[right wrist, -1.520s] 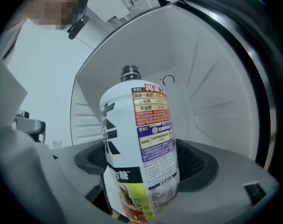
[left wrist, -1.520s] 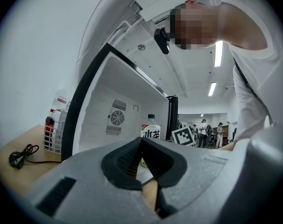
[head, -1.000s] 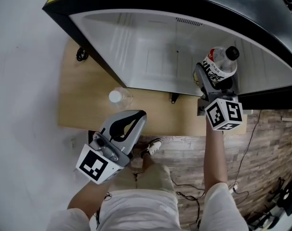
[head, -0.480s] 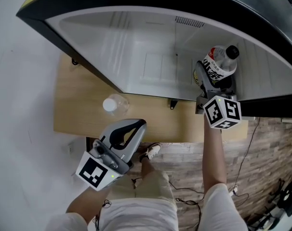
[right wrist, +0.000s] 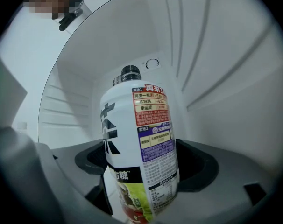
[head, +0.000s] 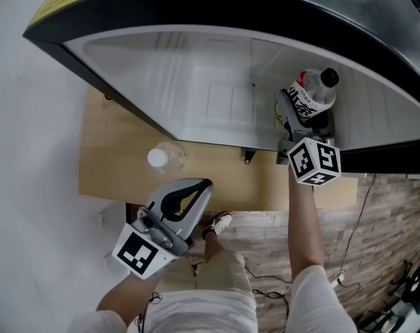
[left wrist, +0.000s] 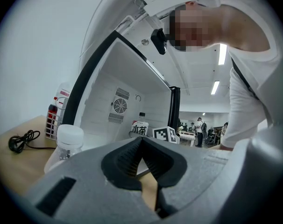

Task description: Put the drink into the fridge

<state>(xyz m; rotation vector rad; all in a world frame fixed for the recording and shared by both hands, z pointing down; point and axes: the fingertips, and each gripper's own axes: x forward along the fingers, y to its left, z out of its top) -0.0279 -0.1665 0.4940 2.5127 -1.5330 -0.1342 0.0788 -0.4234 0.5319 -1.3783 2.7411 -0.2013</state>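
Drink bottle [right wrist: 137,139], upright inside the fridge [head: 196,92], clamped in right gripper [head: 298,116] jaws; left gripper [left wrist: 140,148] outside it, jaws together, empty; likely hazard: toppling if released unseated.

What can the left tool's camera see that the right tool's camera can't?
Only the left gripper view shows a clear bottle with a white cap, a black cable, a white wire rack, people far off in the room, and the left tool, shut on nothing. Only the right gripper view shows the right tool shut on the drink, with its label up close. Both show the drink and the fridge, white inside.
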